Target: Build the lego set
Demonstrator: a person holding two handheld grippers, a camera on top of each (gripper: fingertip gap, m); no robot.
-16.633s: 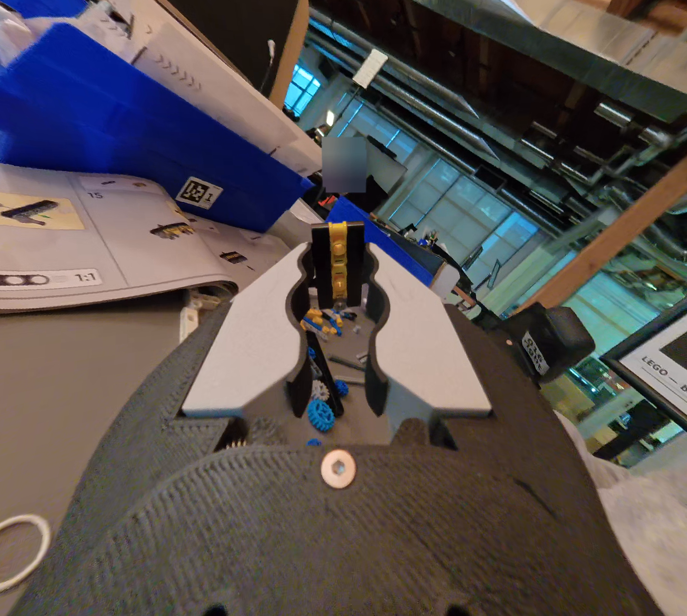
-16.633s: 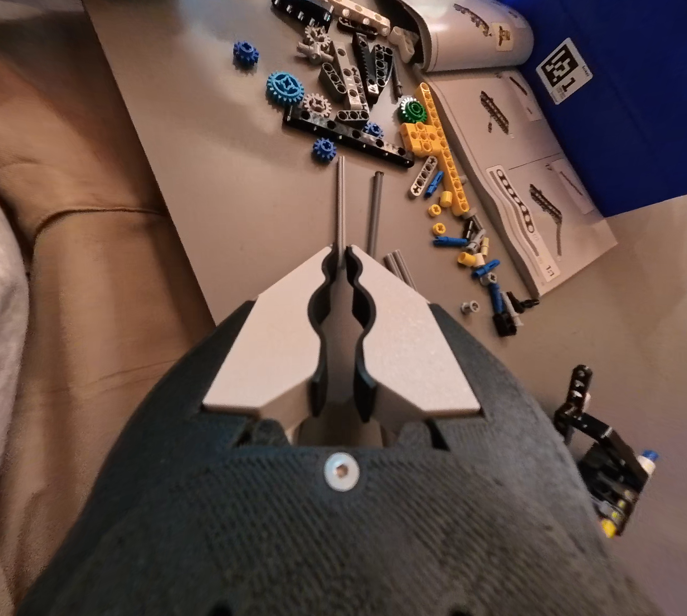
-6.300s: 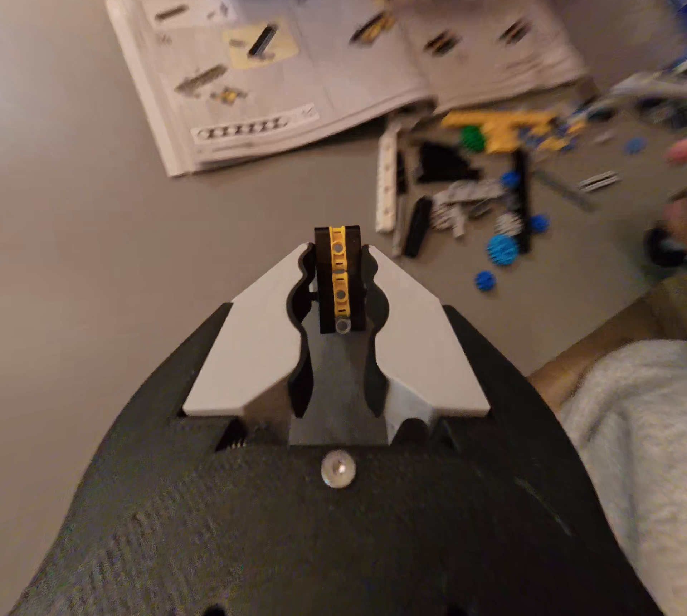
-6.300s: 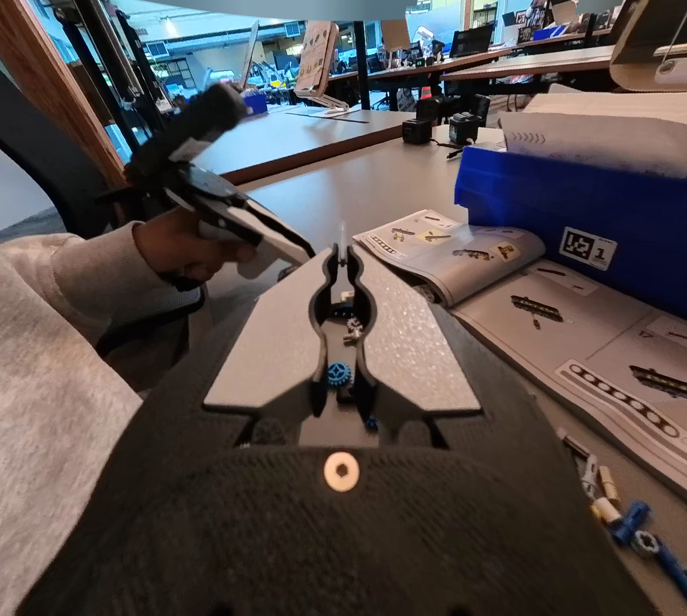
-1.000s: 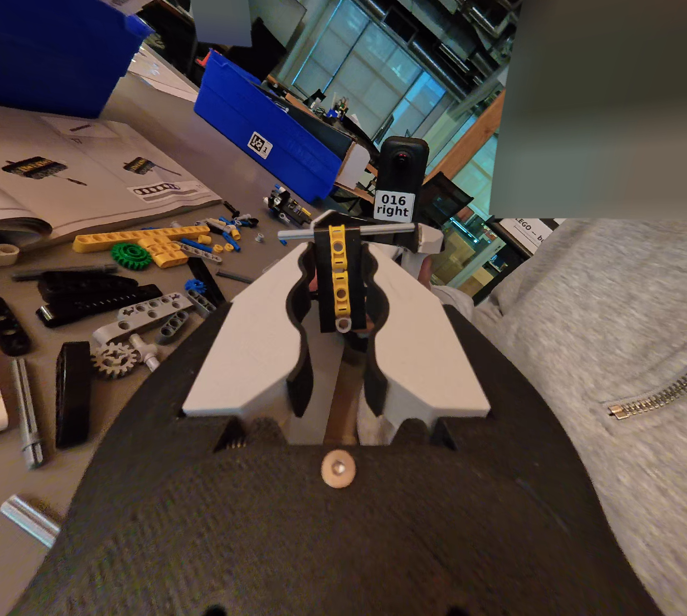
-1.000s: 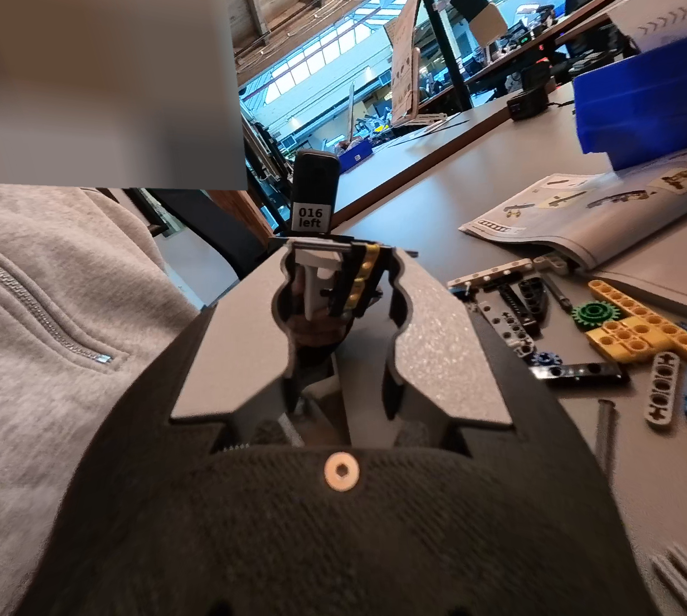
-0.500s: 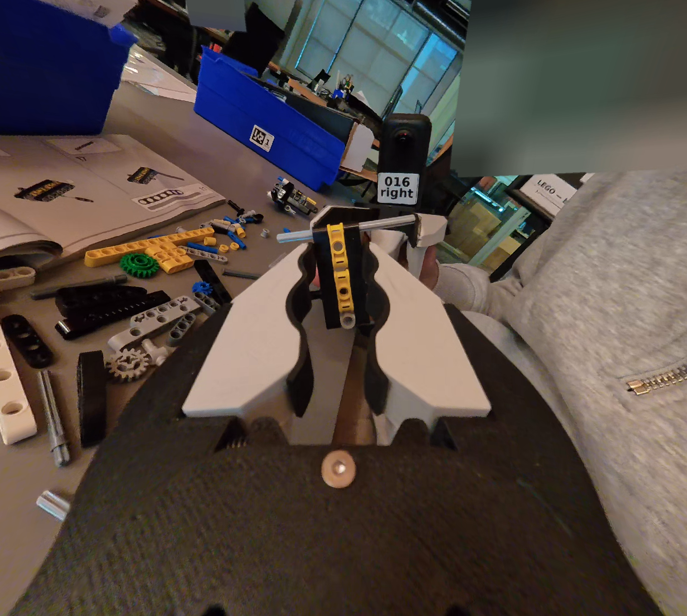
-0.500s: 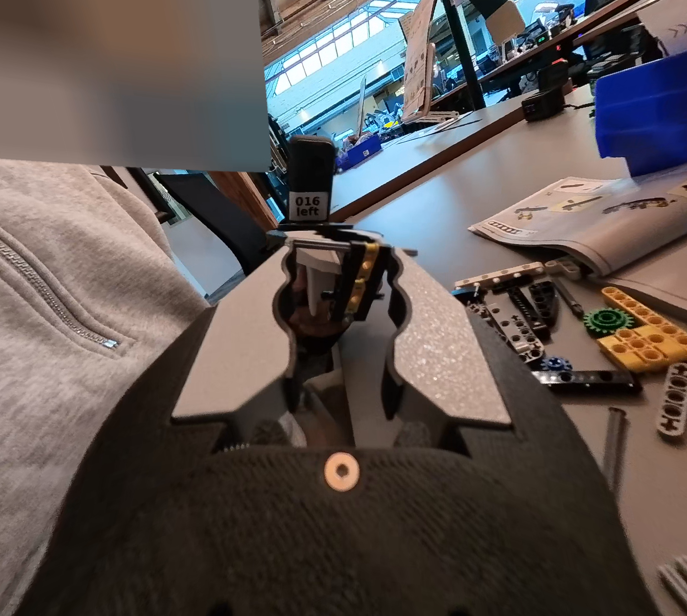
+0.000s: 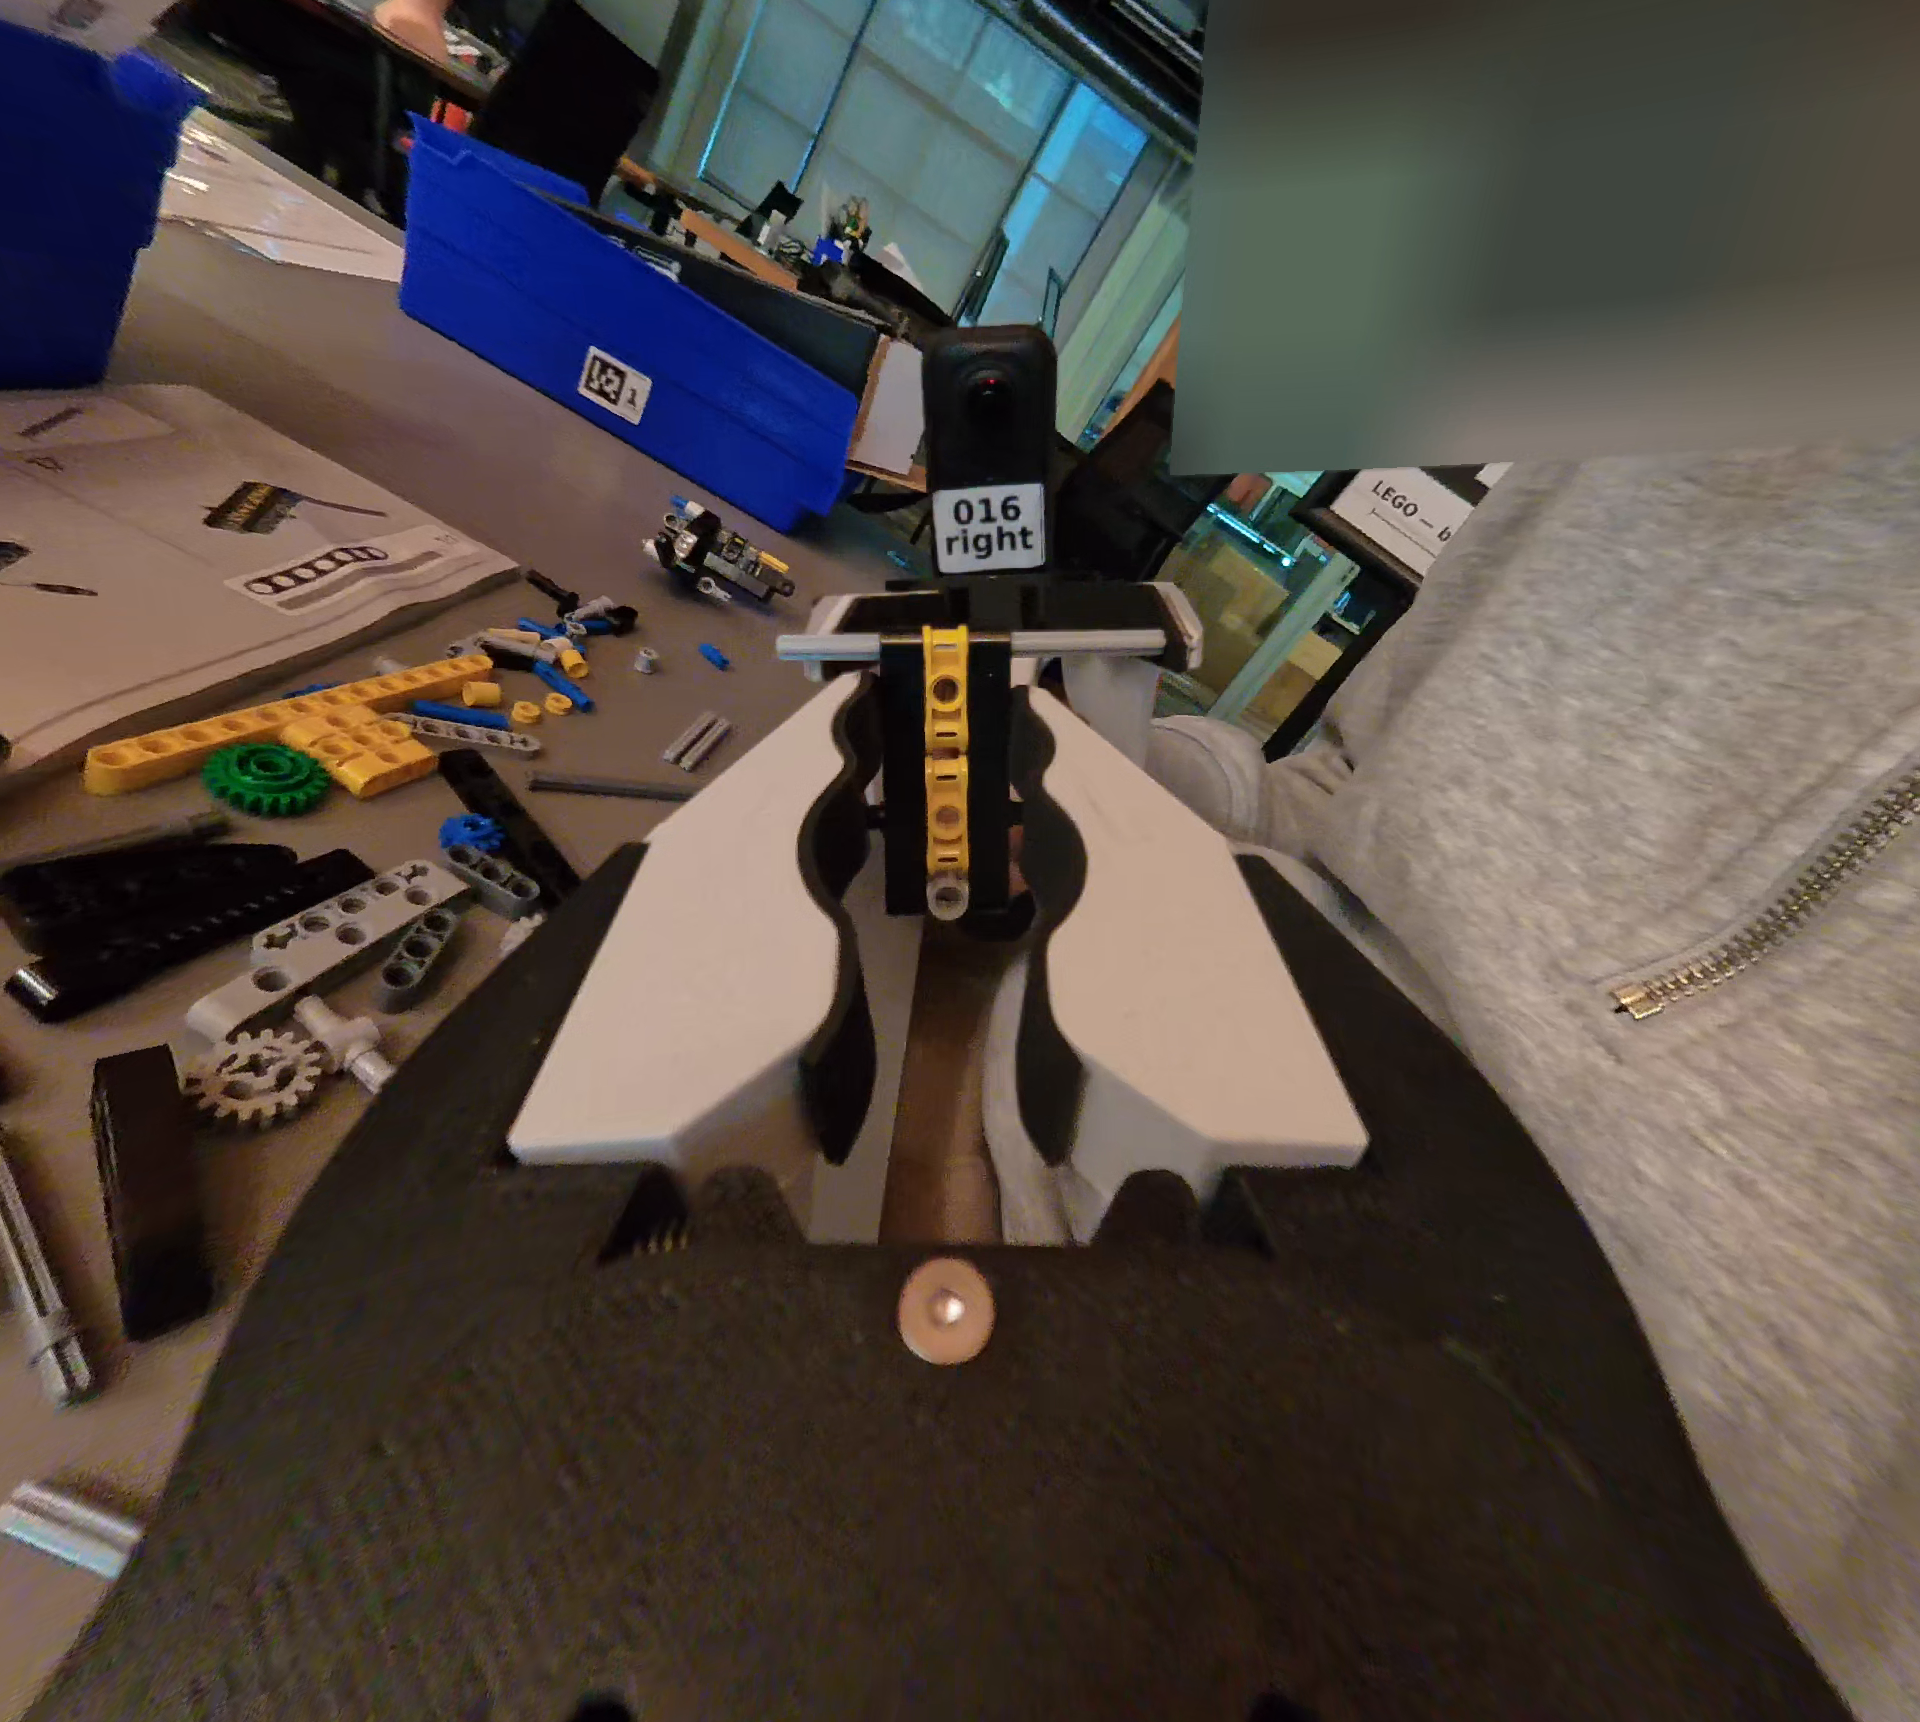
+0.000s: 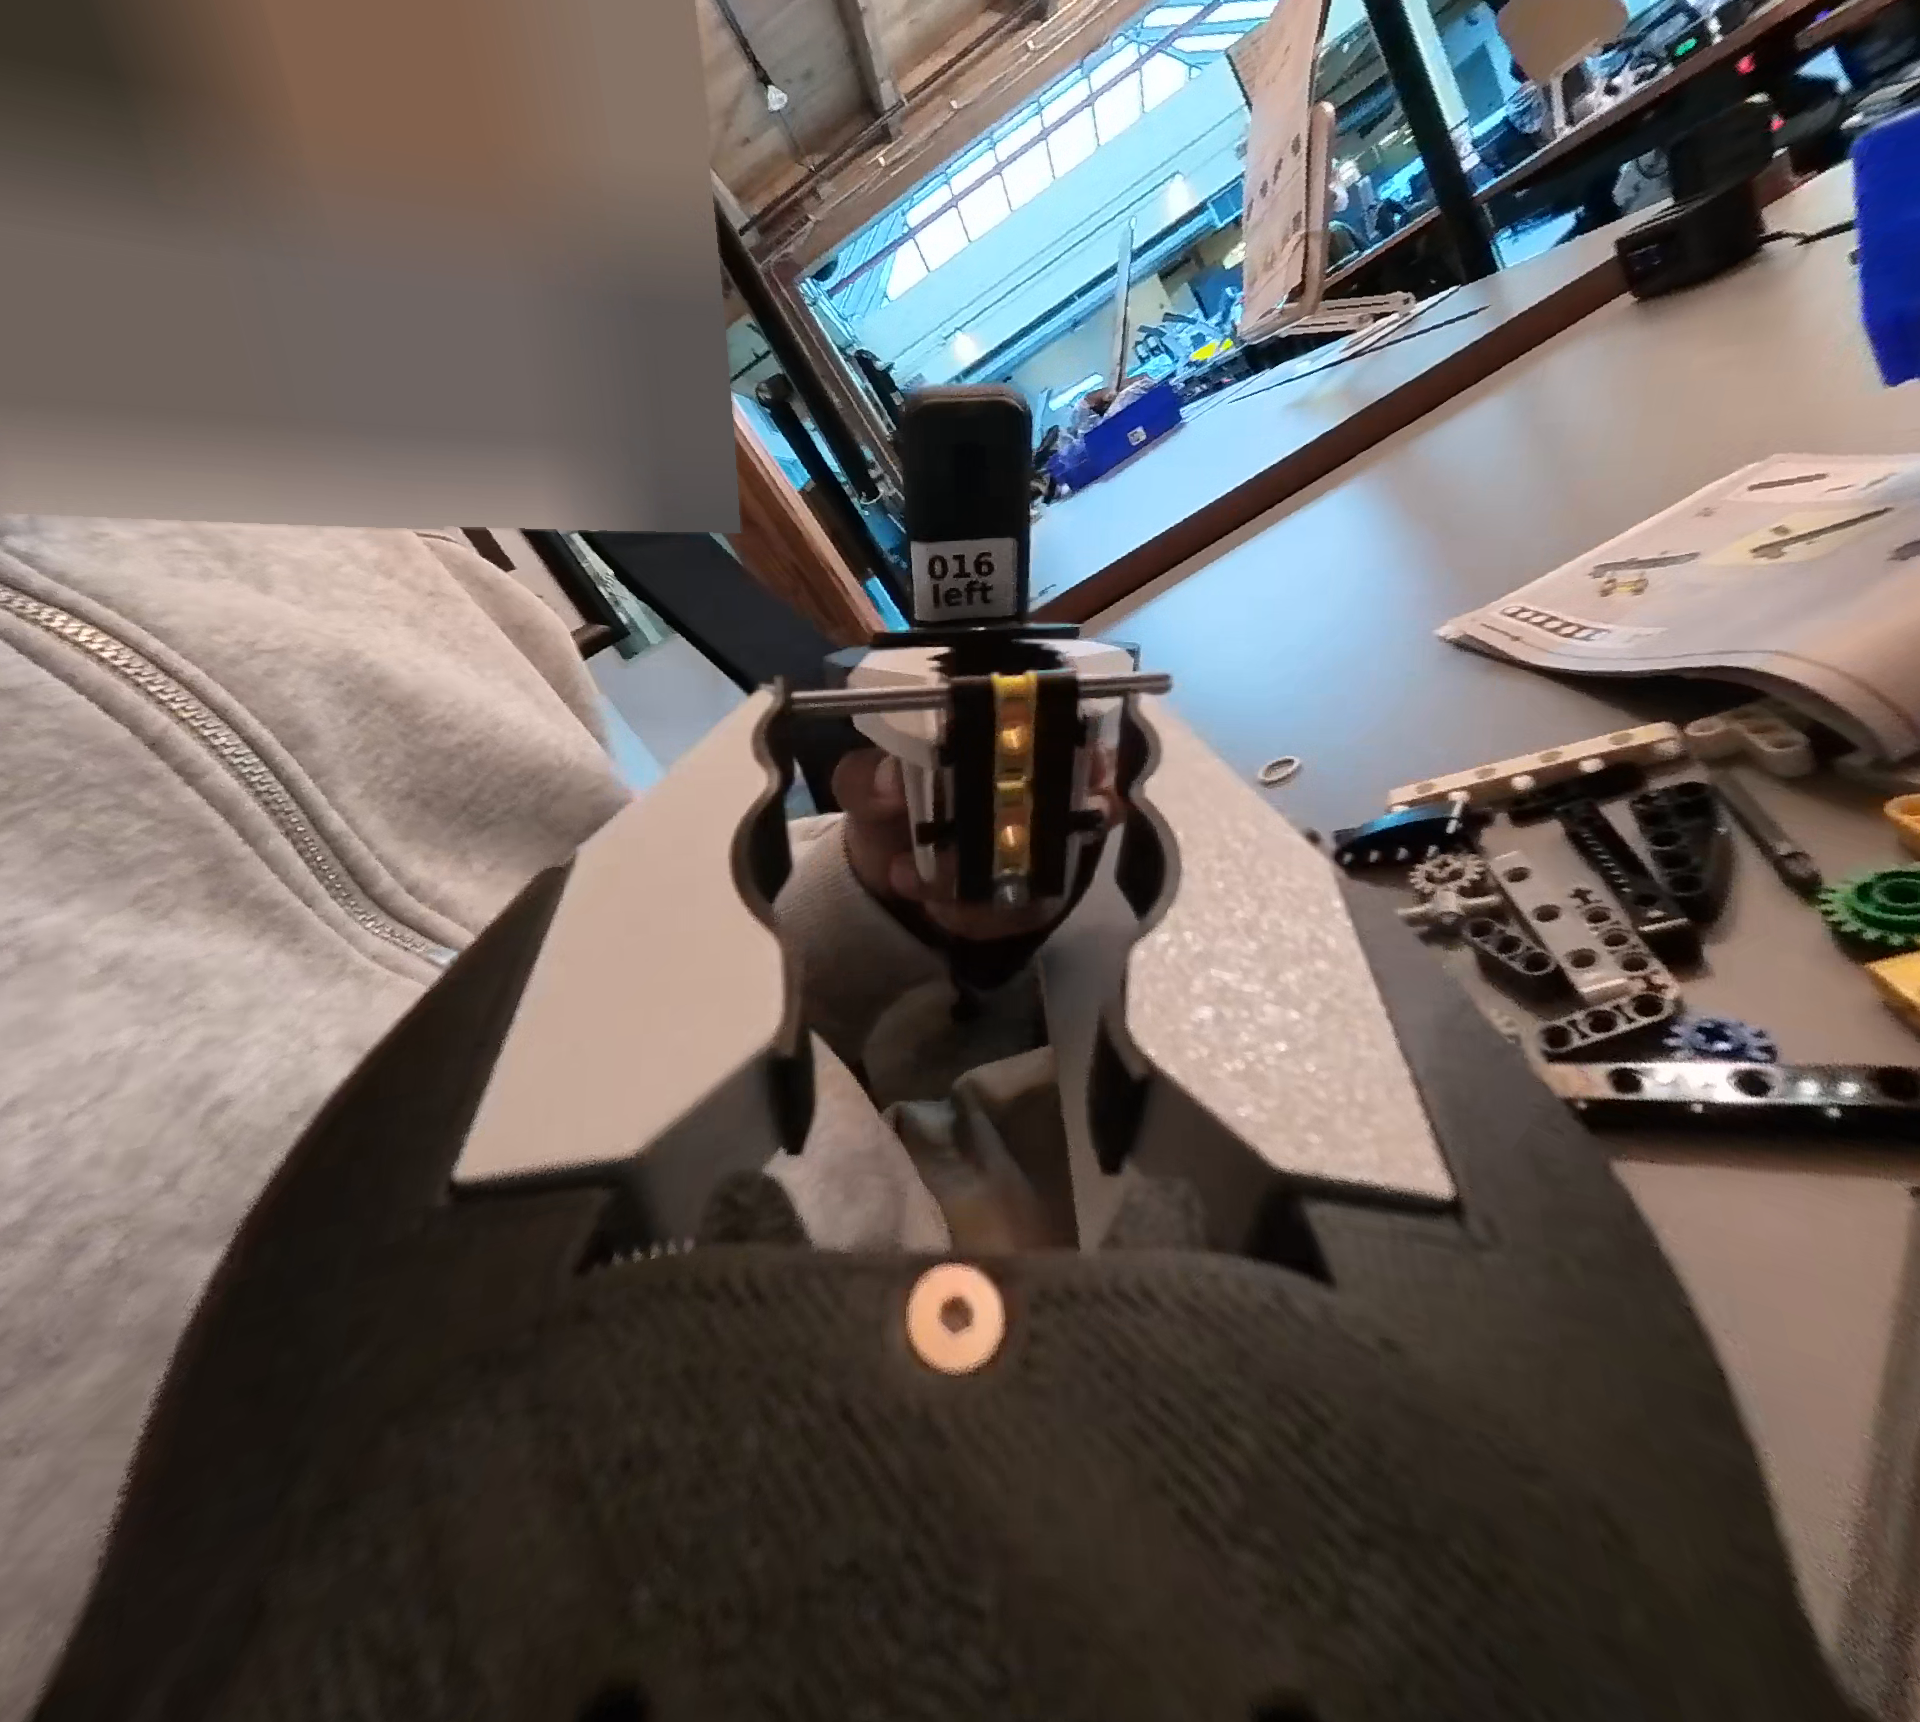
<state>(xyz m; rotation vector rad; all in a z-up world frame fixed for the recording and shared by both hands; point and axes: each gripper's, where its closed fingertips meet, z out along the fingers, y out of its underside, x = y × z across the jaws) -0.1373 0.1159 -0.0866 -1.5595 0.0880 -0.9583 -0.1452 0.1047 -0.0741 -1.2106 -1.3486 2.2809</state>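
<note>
My left gripper is shut on a narrow black-and-yellow beam assembly and holds it upright above my lap. A thin grey axle runs crosswise through the assembly's top end and sticks out on both sides. My right gripper faces the left one, open wide. Its fingertips stand at the axle's two ends, and the assembly sits between its jaws. The right gripper also shows in the left wrist view, just behind the axle.
Loose parts lie on the grey table: yellow beams, a green gear, black beams, a grey gear, and a small built piece. An open instruction booklet and a blue bin lie beyond. A grey hoodie is close by.
The right gripper took an axle from the table and brought it to the assembly. In the last second the two grippers have squared up, the axle has levelled, and the right jaws have spread wider.
</note>
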